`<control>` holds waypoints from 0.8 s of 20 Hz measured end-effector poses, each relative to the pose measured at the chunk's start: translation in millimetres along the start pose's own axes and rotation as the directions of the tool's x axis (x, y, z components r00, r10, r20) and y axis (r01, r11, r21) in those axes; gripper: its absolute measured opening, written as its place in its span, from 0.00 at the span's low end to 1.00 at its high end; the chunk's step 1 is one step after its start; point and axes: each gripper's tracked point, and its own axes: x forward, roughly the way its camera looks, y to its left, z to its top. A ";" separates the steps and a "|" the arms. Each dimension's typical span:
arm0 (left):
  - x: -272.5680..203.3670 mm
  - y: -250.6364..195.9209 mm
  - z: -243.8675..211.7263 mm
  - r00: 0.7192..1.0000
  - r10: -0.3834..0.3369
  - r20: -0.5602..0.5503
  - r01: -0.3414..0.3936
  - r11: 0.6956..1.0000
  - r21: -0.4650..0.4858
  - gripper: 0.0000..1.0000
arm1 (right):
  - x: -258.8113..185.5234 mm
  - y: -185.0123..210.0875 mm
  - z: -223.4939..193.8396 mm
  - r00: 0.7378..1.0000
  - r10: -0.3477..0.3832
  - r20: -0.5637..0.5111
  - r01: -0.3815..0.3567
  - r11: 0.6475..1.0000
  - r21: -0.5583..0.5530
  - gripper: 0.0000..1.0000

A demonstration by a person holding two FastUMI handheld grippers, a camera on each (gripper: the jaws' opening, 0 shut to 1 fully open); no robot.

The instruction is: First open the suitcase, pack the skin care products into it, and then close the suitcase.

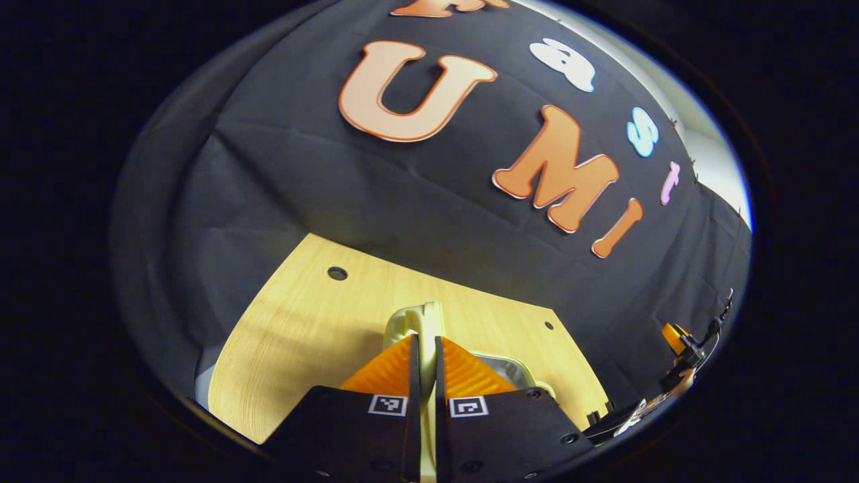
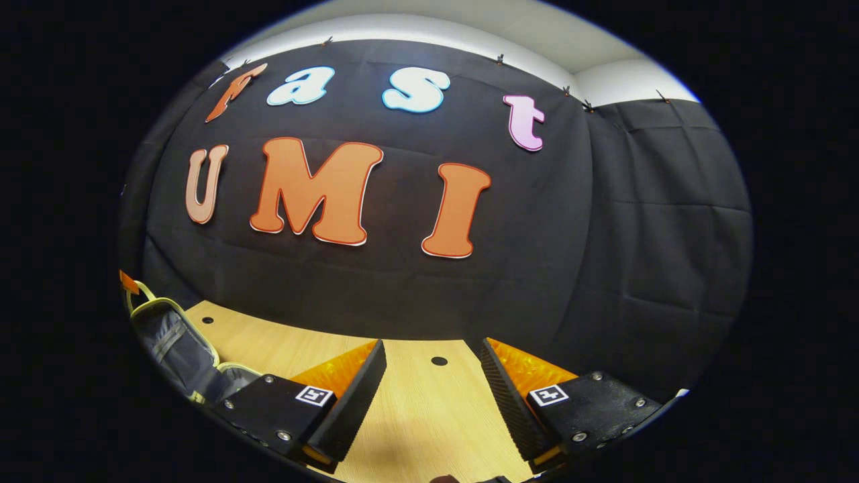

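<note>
In the left gripper view, my left gripper (image 1: pixel 427 342) is shut on the cream rim of the suitcase lid (image 1: pixel 421 318), which runs up between the two fingers. A grey inner part of the suitcase (image 1: pixel 511 369) lies just right of the fingers. In the right gripper view the suitcase (image 2: pixel 176 349) stands open at the far left, showing its grey lining and cream edge. My right gripper (image 2: pixel 433 355) hangs open over the bare wooden table (image 2: pixel 416 409) with nothing between its fingers. It also appears, small, as the other gripper (image 1: pixel 691 352) at the right edge of the left gripper view.
The light wooden table (image 1: pixel 302 335) has small round holes (image 1: pixel 337 273) in it and ends at the black cloth wall behind. Another hole (image 2: pixel 439 361) lies between the right gripper's fingers.
</note>
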 end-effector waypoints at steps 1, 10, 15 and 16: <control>-3.1 -10.2 0.0 1.000 -0.010 0.005 0.010 1.000 0.007 0.08 | 1.9 2.8 -0.8 1.000 0.014 0.002 -0.014 1.000 0.001 0.91; -6.0 -114.8 -6.9 0.995 -0.075 0.072 0.073 0.997 0.026 0.08 | 17.0 40.1 -10.6 0.983 0.186 0.001 -0.186 0.983 0.001 0.91; 7.3 -183.8 -26.4 0.987 -0.145 0.066 0.144 0.989 0.017 0.09 | 23.3 44.3 -17.6 0.970 0.244 -0.003 -0.244 0.969 0.044 0.91; 11.7 -197.5 -30.5 0.985 -0.161 0.058 0.161 0.987 0.014 0.09 | 24.3 44.0 -18.3 0.967 0.253 0.000 -0.253 0.967 0.042 0.91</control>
